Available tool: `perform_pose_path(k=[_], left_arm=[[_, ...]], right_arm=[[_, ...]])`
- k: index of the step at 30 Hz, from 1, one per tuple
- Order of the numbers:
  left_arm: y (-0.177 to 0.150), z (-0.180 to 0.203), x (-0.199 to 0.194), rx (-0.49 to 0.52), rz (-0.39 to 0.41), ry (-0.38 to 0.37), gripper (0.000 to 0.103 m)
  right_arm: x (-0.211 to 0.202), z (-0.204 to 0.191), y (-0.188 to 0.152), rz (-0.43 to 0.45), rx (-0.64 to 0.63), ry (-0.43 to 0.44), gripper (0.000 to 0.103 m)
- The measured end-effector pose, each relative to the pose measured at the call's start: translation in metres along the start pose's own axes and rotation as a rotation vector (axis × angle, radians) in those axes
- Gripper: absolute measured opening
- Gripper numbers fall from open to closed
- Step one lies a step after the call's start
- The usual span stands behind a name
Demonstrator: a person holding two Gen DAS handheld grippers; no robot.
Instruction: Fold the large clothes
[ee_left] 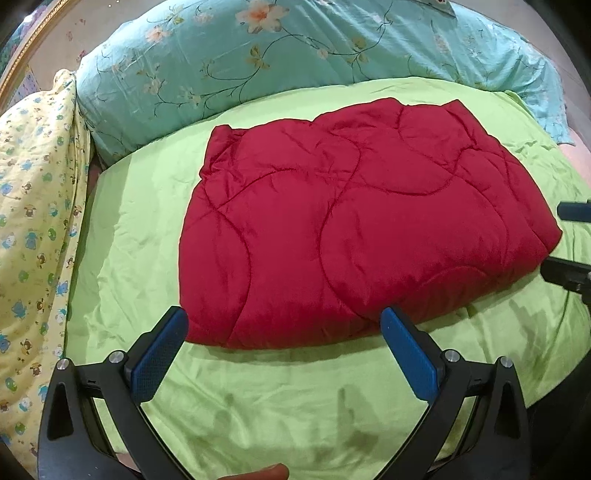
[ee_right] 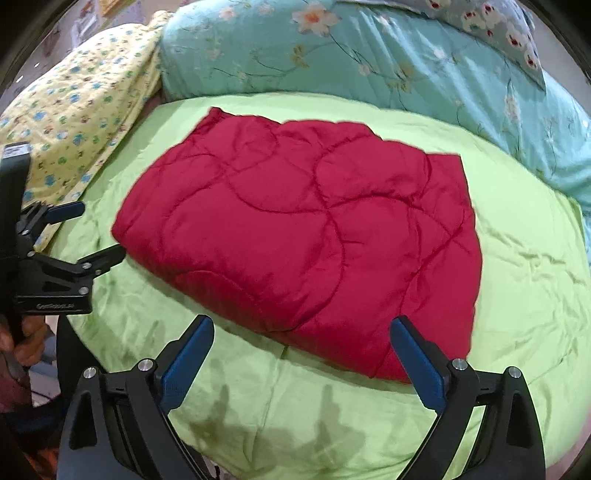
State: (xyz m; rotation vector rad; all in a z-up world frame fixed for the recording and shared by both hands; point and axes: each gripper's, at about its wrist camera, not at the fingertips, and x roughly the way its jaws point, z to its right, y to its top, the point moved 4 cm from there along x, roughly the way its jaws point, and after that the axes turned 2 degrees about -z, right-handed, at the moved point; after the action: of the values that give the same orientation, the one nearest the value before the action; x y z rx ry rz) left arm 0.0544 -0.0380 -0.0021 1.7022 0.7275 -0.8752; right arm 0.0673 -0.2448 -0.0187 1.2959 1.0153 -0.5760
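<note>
A red quilted comforter (ee_left: 354,221) lies folded into a thick rectangle on a light green sheet (ee_left: 288,398). It also shows in the right wrist view (ee_right: 306,236). My left gripper (ee_left: 284,321) is open and empty, hovering over the comforter's near edge. It appears at the left of the right wrist view (ee_right: 99,232), beside the comforter's left corner. My right gripper (ee_right: 301,328) is open and empty over the near right edge. Its fingers (ee_left: 572,240) show at the right edge of the left wrist view, next to the comforter's right corner.
A teal floral duvet (ee_left: 295,62) is piled along the far side of the bed. A yellow patterned blanket (ee_left: 33,221) lies at the left. A floral pillow (ee_right: 498,26) sits at the far right. The green sheet (ee_right: 524,280) spreads around the comforter.
</note>
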Motion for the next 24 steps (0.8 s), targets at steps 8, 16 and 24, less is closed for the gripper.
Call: perform_pose_path(k=[8, 16, 24], left_arm=[[0.013, 0.003, 0.022, -0.007, -0.032, -0.019, 0.103], [0.024, 0.004, 0.024, -0.04, -0.037, -0.034, 0.103], [0.029, -0.002, 0.019, -0.08, -0.03, -0.05, 0.103]], right_arm=[[0.027, 0.011, 0.008, -0.038, 0.061, 0.022, 0.097], [0.033, 0.016, 0.021, -0.032, 0.086, 0.014, 0.097], [0.027, 0.015, 0.026, -0.005, 0.118, 0.007, 0.097]])
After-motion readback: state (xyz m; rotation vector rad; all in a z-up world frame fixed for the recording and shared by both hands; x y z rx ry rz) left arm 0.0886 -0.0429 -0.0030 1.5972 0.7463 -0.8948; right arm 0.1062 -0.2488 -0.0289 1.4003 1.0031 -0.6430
